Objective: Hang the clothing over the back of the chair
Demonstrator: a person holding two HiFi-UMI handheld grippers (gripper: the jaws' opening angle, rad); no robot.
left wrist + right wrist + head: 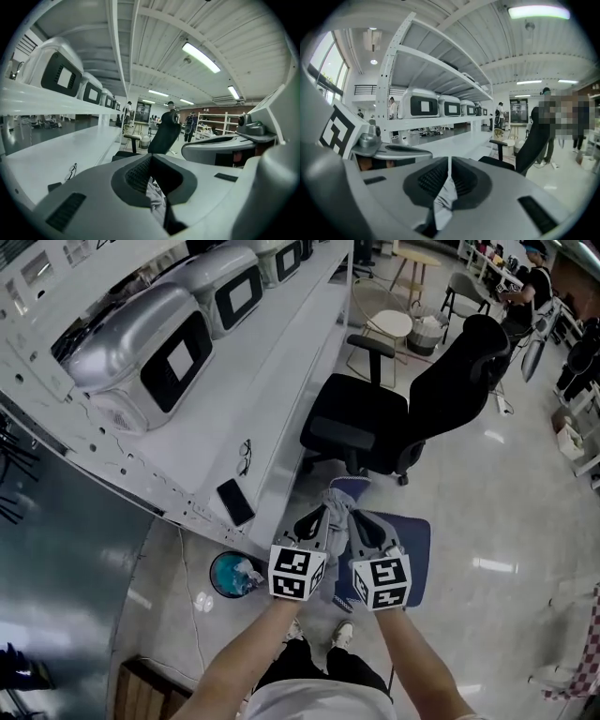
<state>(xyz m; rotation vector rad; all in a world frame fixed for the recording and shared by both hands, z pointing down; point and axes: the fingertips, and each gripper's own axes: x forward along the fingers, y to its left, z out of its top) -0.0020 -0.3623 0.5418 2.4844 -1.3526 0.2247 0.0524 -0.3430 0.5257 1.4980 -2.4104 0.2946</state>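
Observation:
Grey clothing (pixel 337 505) hangs bunched between my two grippers, which are side by side above a blue pad (pixel 412 554) on the floor. The left gripper (pixel 317 518) is shut on the cloth's left part; in the left gripper view the fabric (pixel 155 194) is pinched between the closed jaws (pixel 151 180). My right gripper (pixel 362 527) is shut on the right part, and a fold of fabric (pixel 445 199) shows between its pads (pixel 449 176). The black office chair (pixel 394 413) stands just beyond, its tall back (pixel 464 371) to the right. It also shows ahead as the chair (pixel 164 136) and the chair (pixel 532 140).
A long white bench (pixel 234 399) runs along the left, with grey machines (pixel 141 352), glasses (pixel 245 456) and a phone (pixel 235 502) on it. A teal bin (pixel 232 575) stands under its near end. A round side table (pixel 389 324) and people are behind the chair.

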